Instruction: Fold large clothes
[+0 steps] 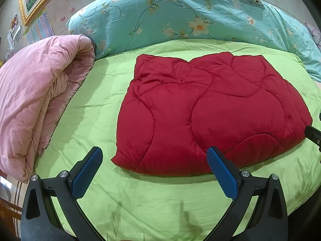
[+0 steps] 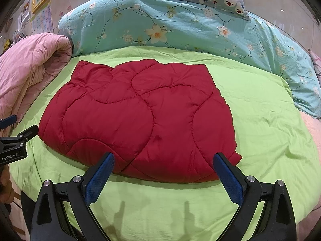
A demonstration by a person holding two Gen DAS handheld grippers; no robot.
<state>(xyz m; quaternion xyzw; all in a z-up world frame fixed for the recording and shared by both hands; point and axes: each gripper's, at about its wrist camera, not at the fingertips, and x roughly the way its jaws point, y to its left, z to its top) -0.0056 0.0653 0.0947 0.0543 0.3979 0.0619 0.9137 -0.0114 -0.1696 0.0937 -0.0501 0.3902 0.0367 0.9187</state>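
Red quilted garment (image 1: 210,110) folded on green sheet (image 1: 90,104), just ahead of left claw (image 1: 154,156) and right claw (image 2: 163,161), both spread apart, empty.

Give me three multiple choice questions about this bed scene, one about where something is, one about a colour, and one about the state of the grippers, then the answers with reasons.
1. Where does the pink quilt lie relative to the red padded garment?
A. To its left
B. On top of it
C. Under it

2. What colour is the sheet beneath the garment?
A. White
B. Light green
C. Navy

3. How do the left gripper and right gripper stand?
A. Both shut on the garment
B. One open, one shut
C. Both open, holding nothing

Answers: 1 A, the quilt is bunched at the bed's left edge. 2 B, green shows all around the garment. 3 C, each pair of fingers is spread wide with nothing between.
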